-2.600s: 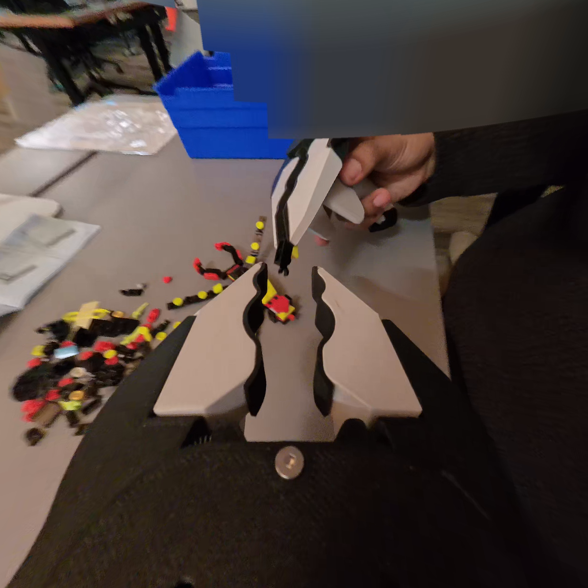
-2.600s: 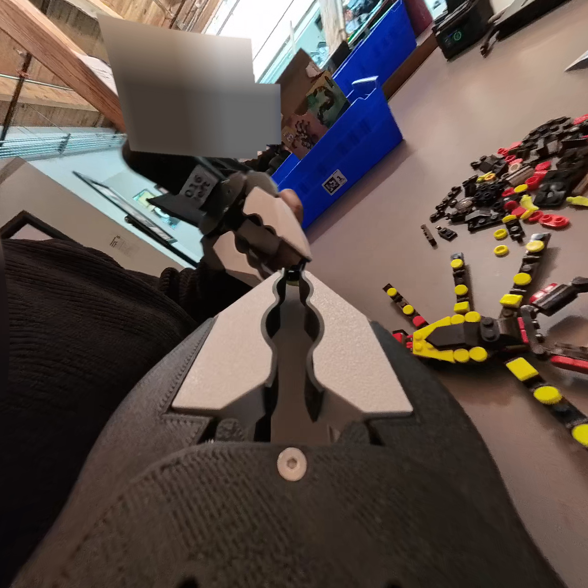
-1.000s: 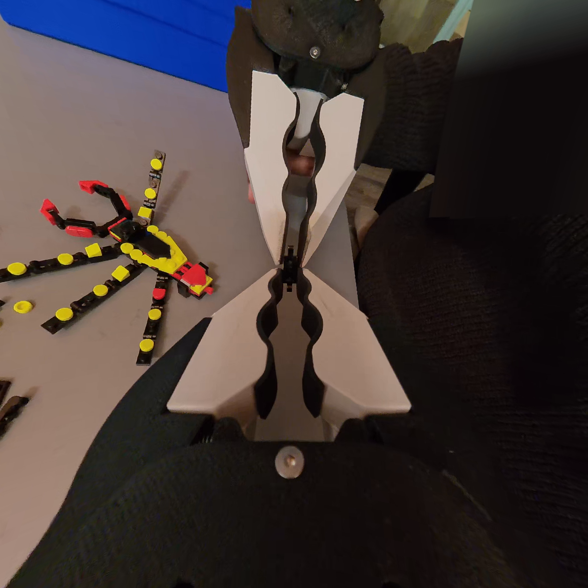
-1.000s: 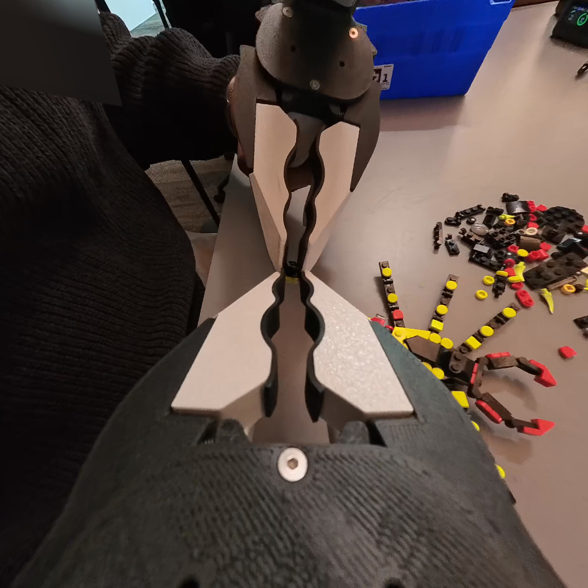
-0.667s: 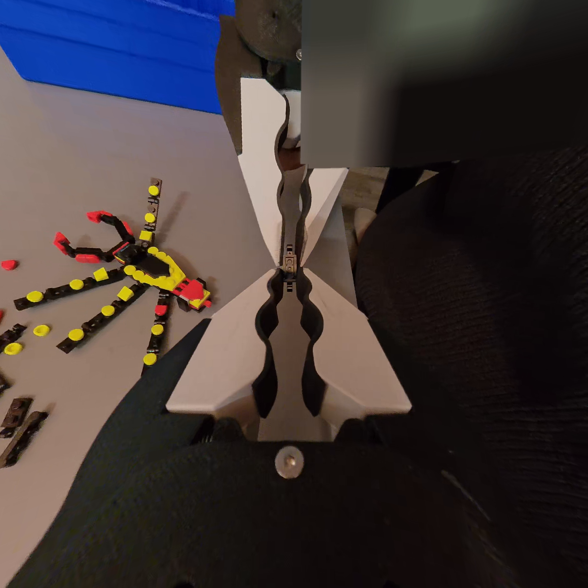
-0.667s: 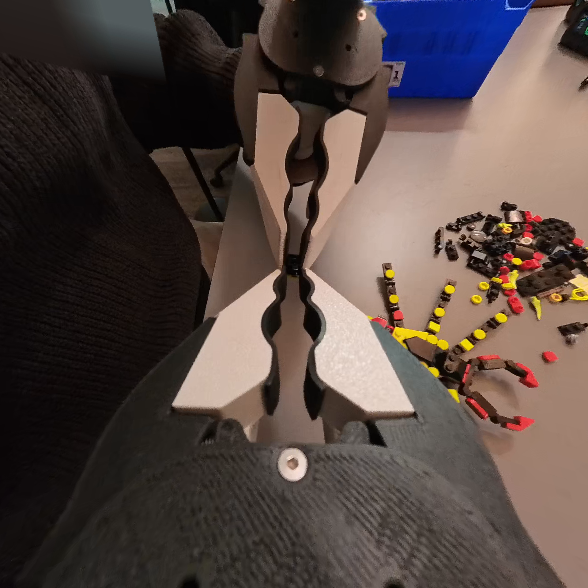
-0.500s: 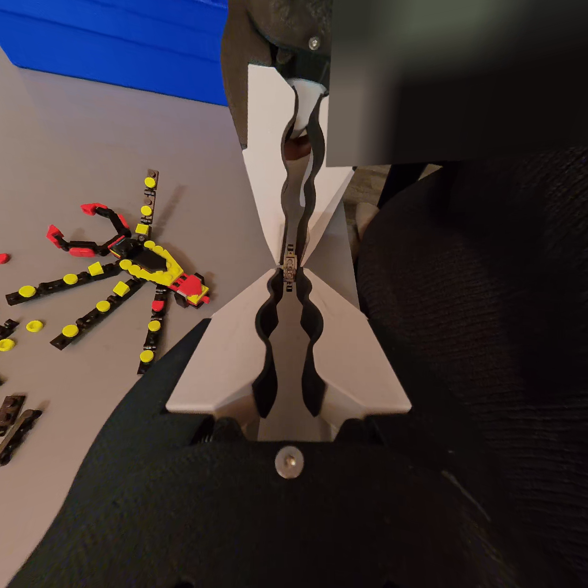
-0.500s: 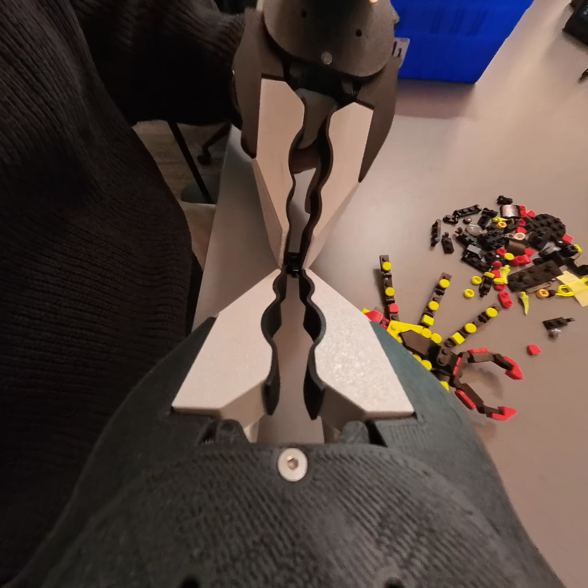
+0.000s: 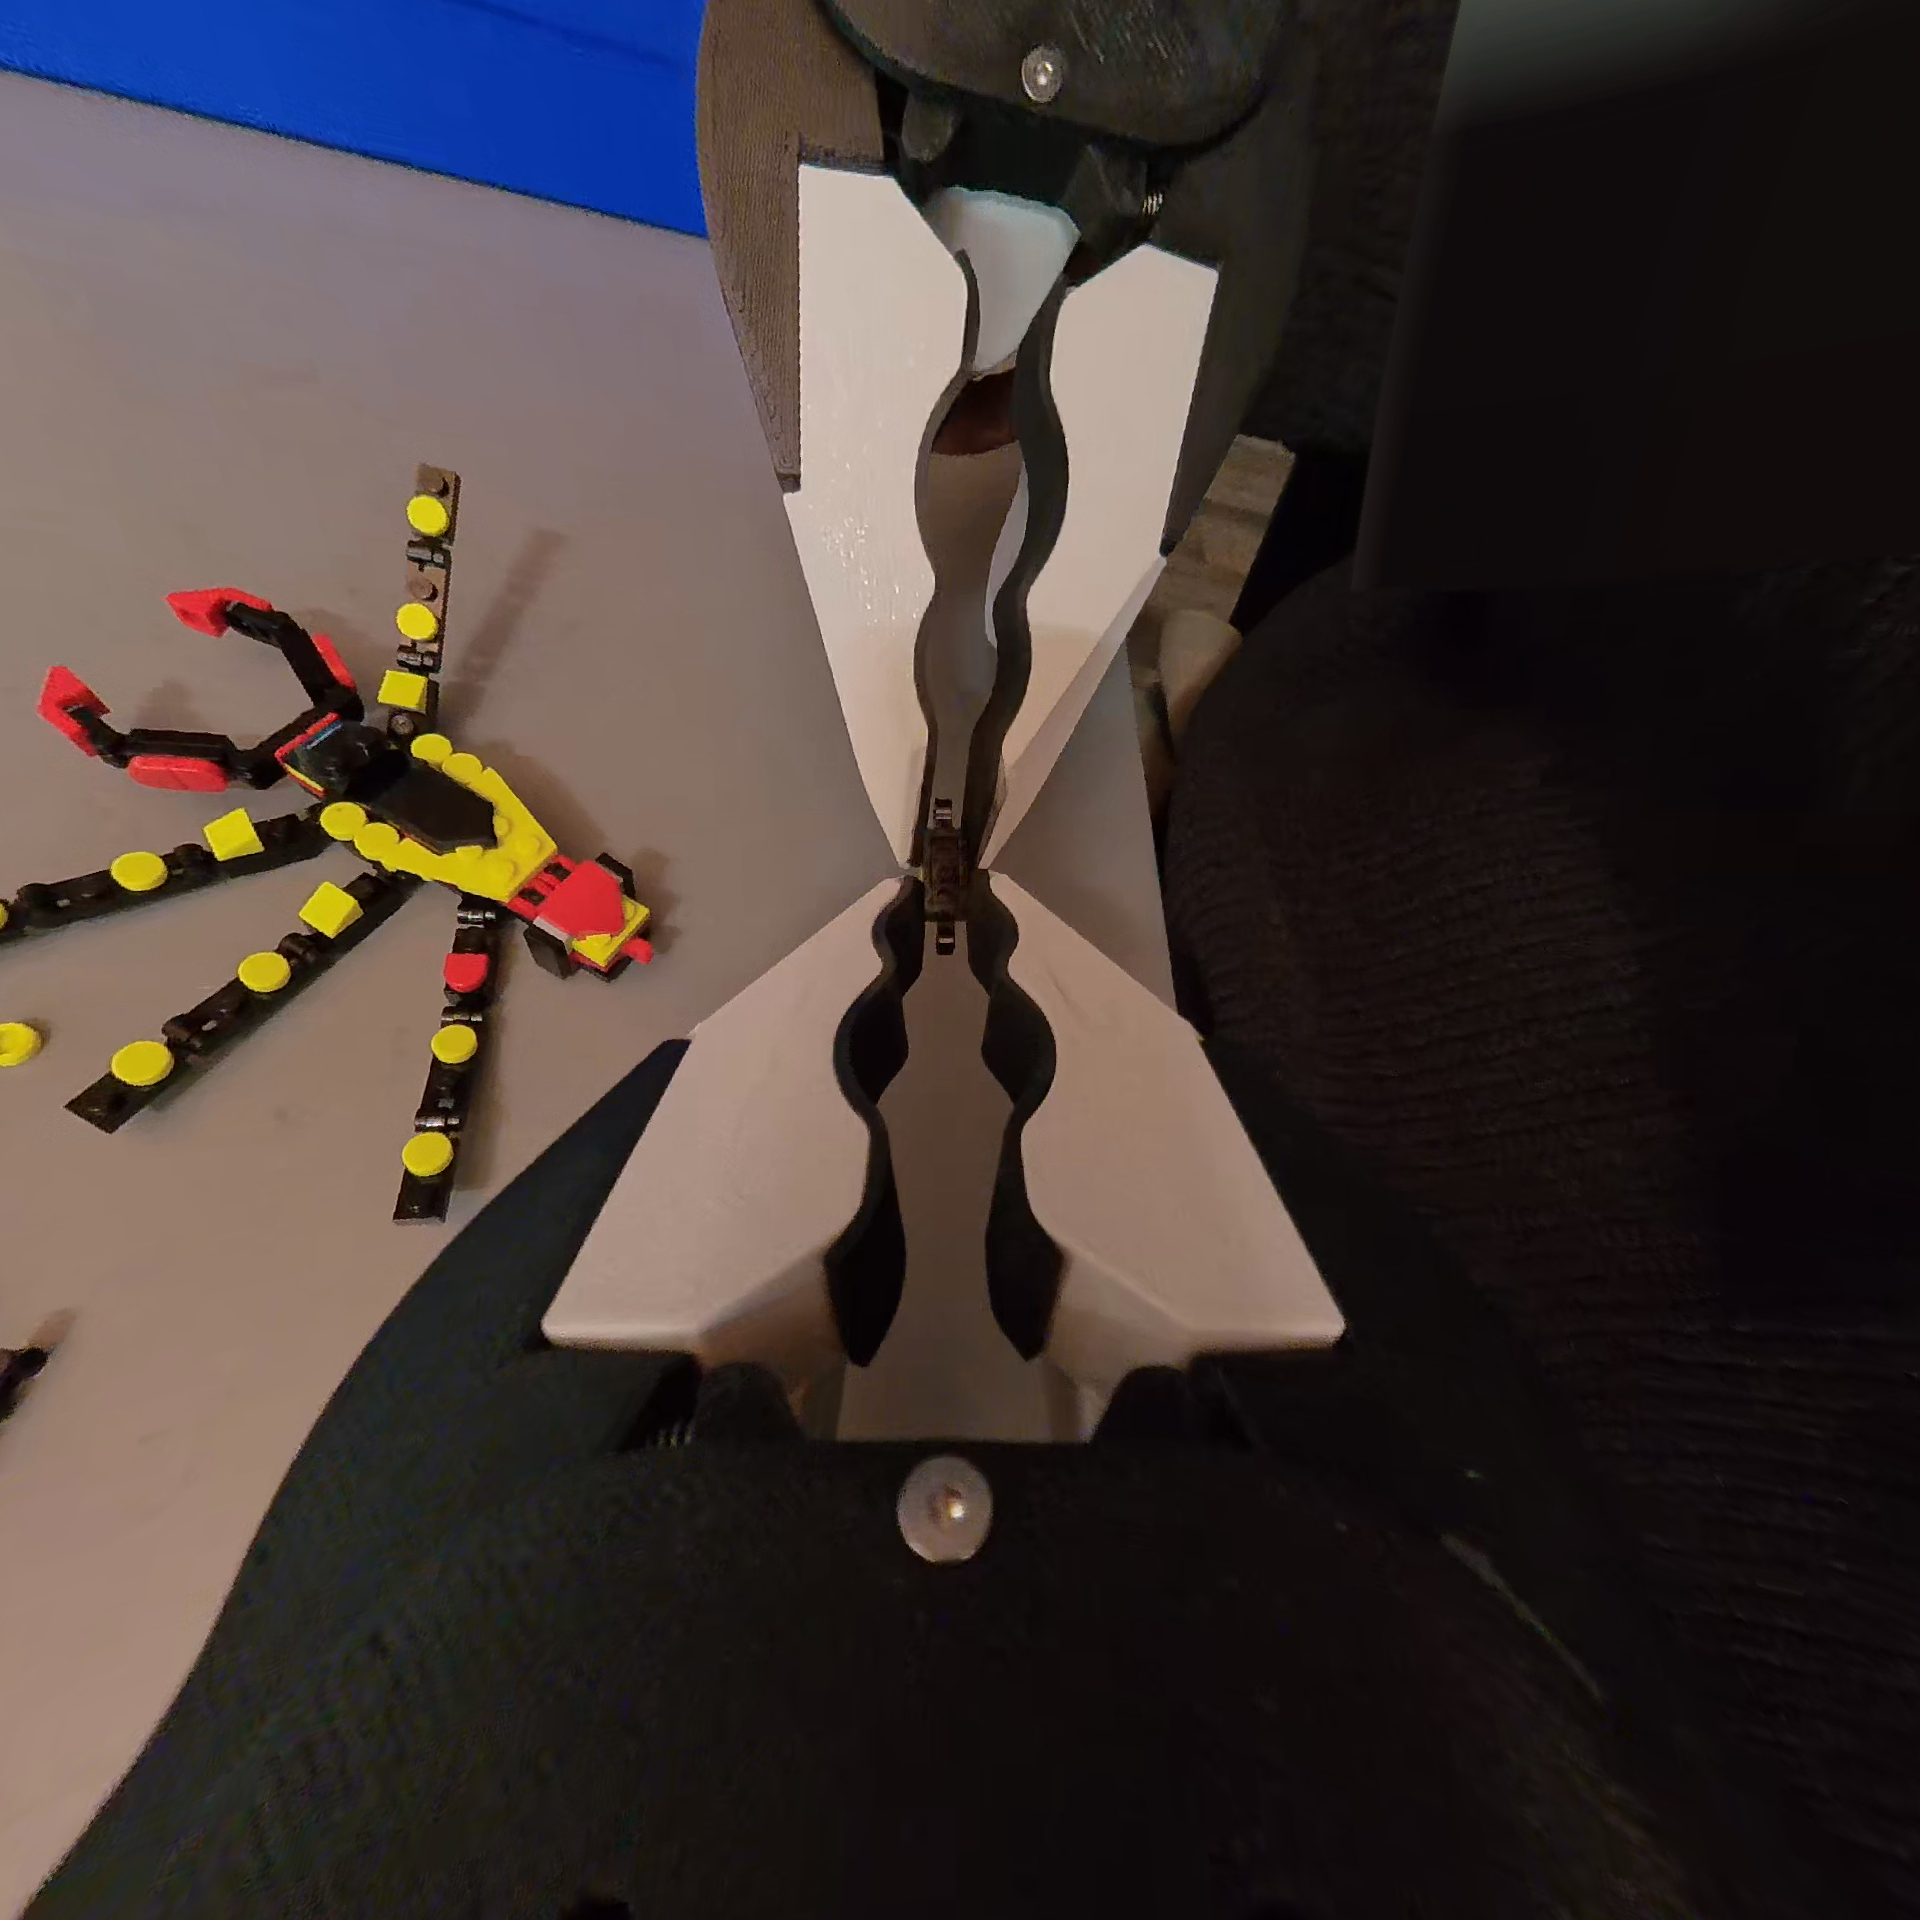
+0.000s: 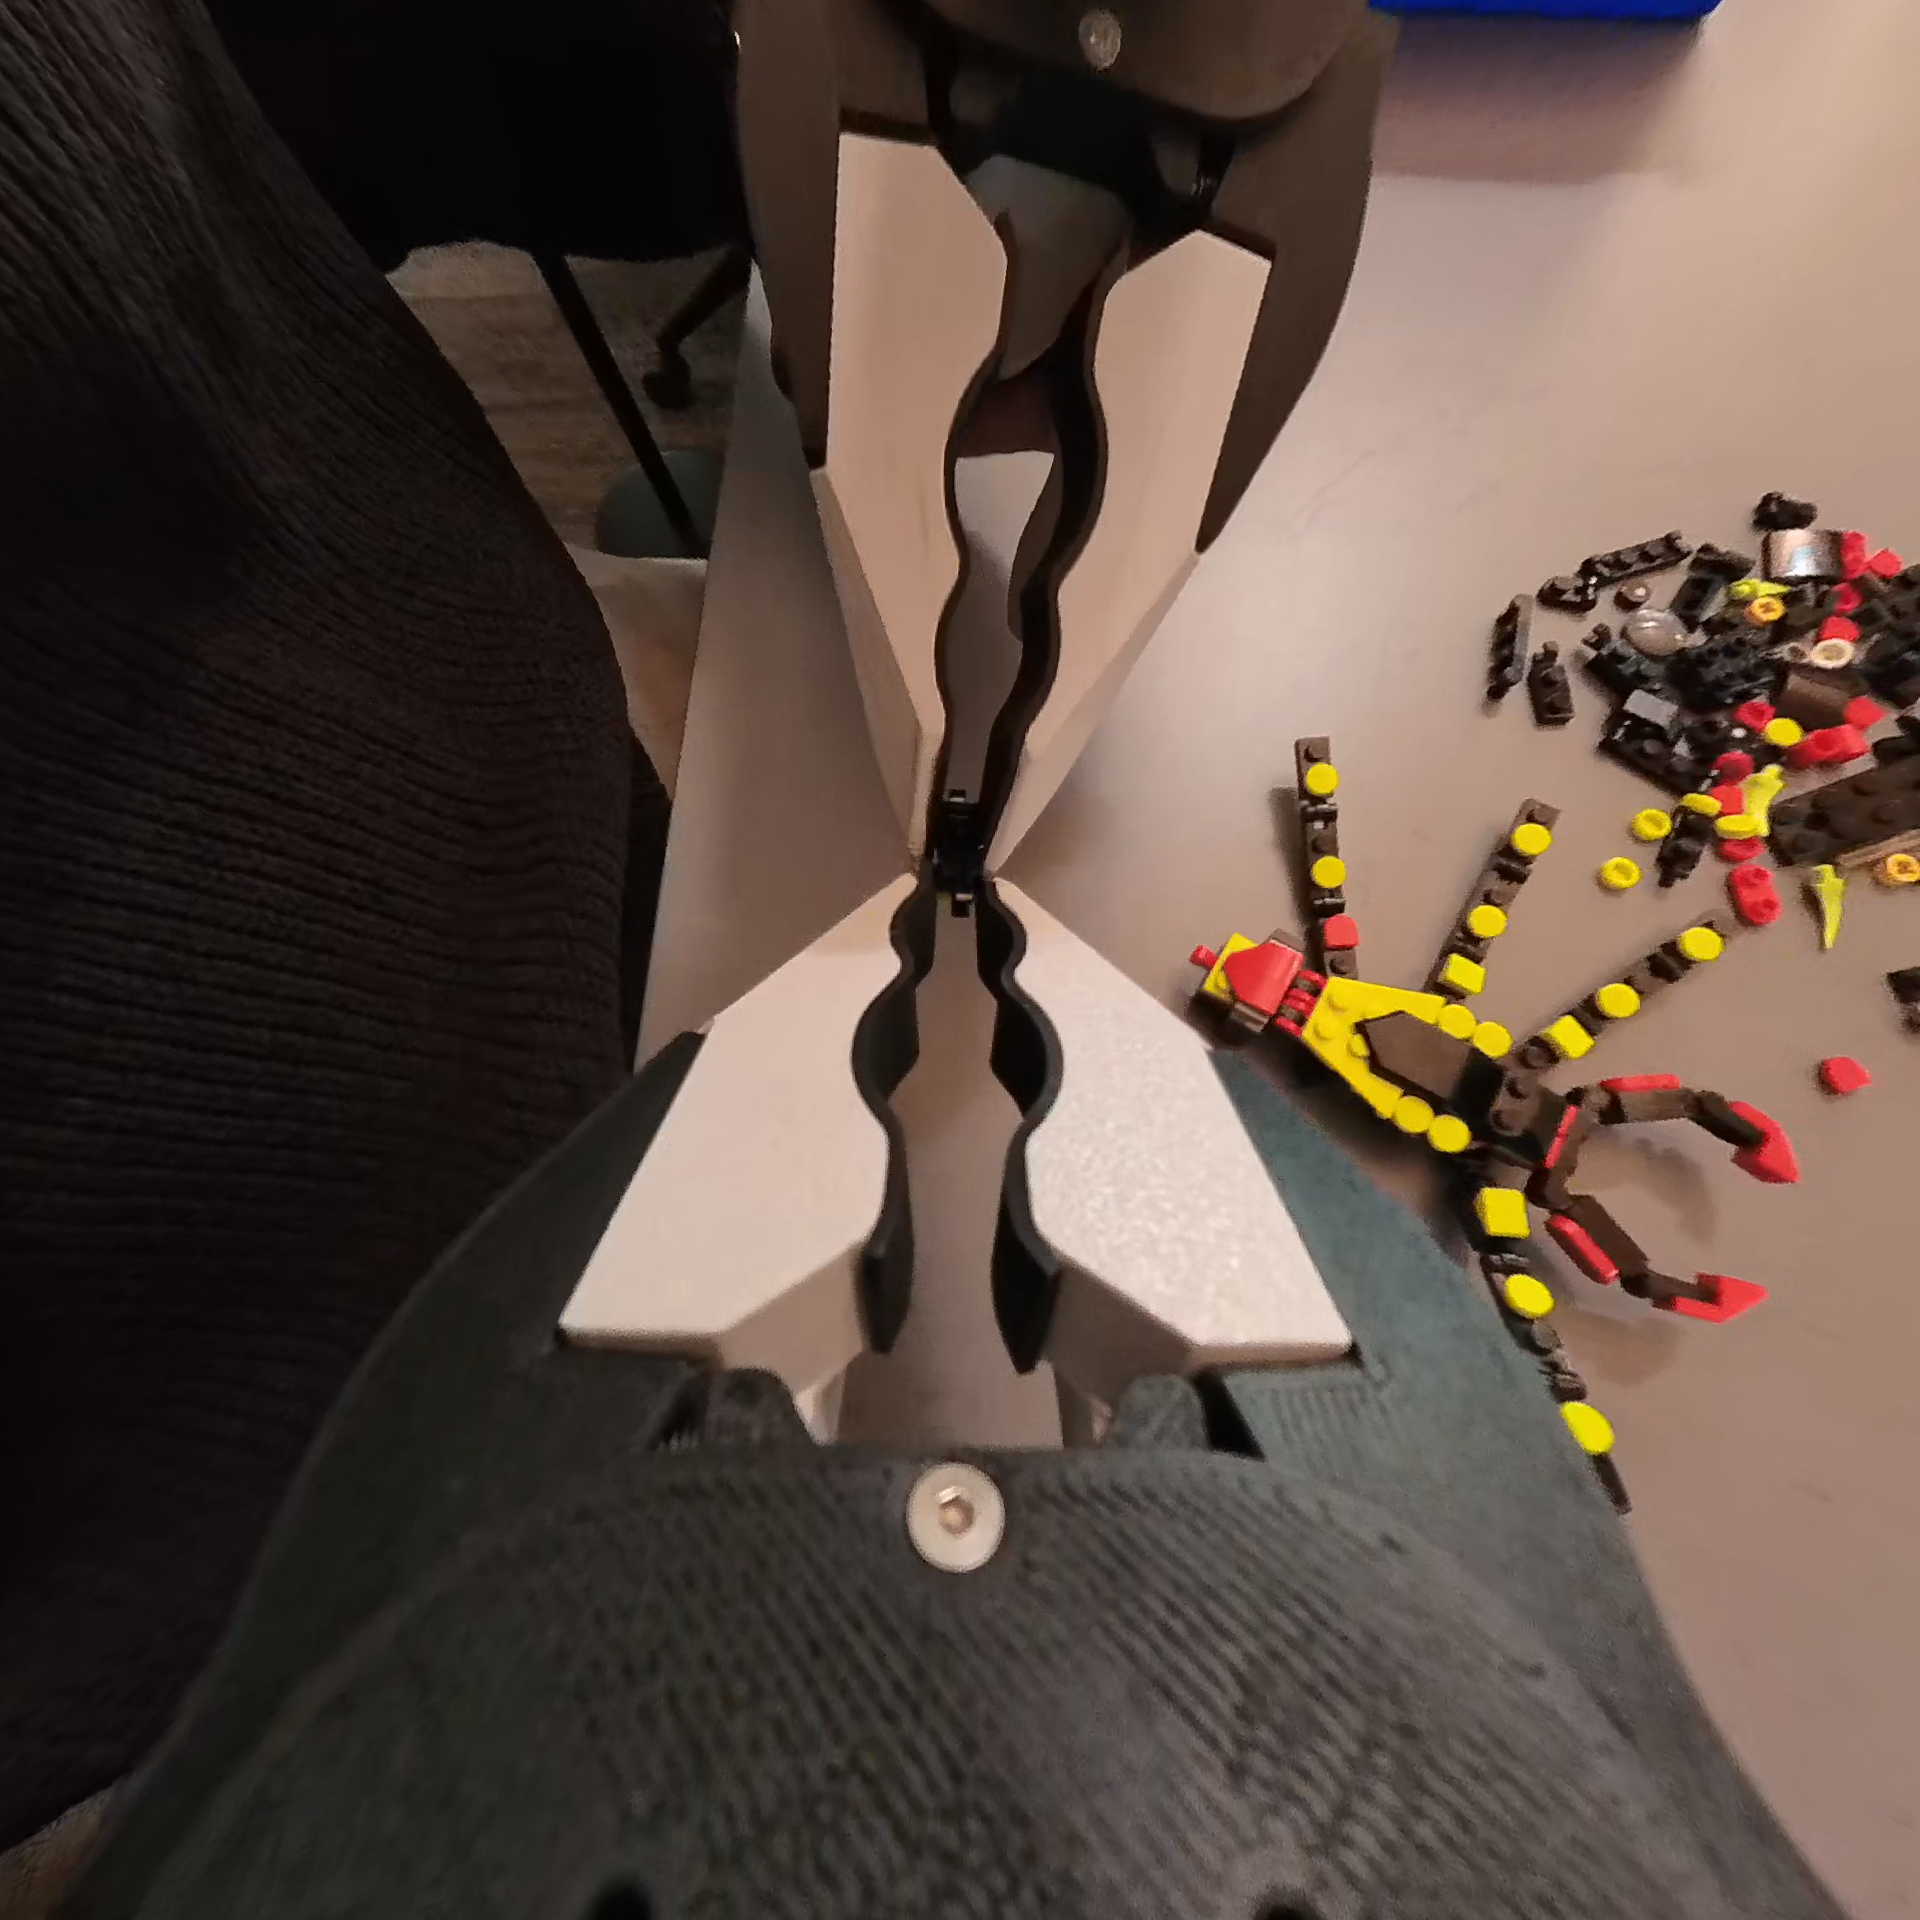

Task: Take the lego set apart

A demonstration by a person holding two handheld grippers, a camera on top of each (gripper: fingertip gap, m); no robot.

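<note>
My two grippers meet tip to tip above the table's near edge, both shut on one small black lego piece [image 9: 943,878], also seen in the right wrist view [image 10: 956,847]. My left gripper [image 9: 943,914] holds its lower end and my right gripper [image 9: 948,821] the far end; in the right wrist view my right gripper [image 10: 956,894] is near and the left gripper [image 10: 958,810] beyond. The lego set, a yellow, black and red scorpion-like model [image 9: 416,821] with long studded legs and red claws, lies flat on the table to my left [image 10: 1392,1049].
A heap of loose black, red and yellow pieces [image 10: 1766,707] lies beyond the model. A blue bin [image 9: 364,94] stands at the back of the grey table [image 9: 260,332]. A person's dark knitted sleeve [image 9: 1558,1039] fills the side by the table edge. Both grippers' tips are close together, under 4 cm apart.
Both grippers stayed locked on the small piece and moved closer together toward the cameras; the held piece turned edge-on. The model on the table has not moved.
</note>
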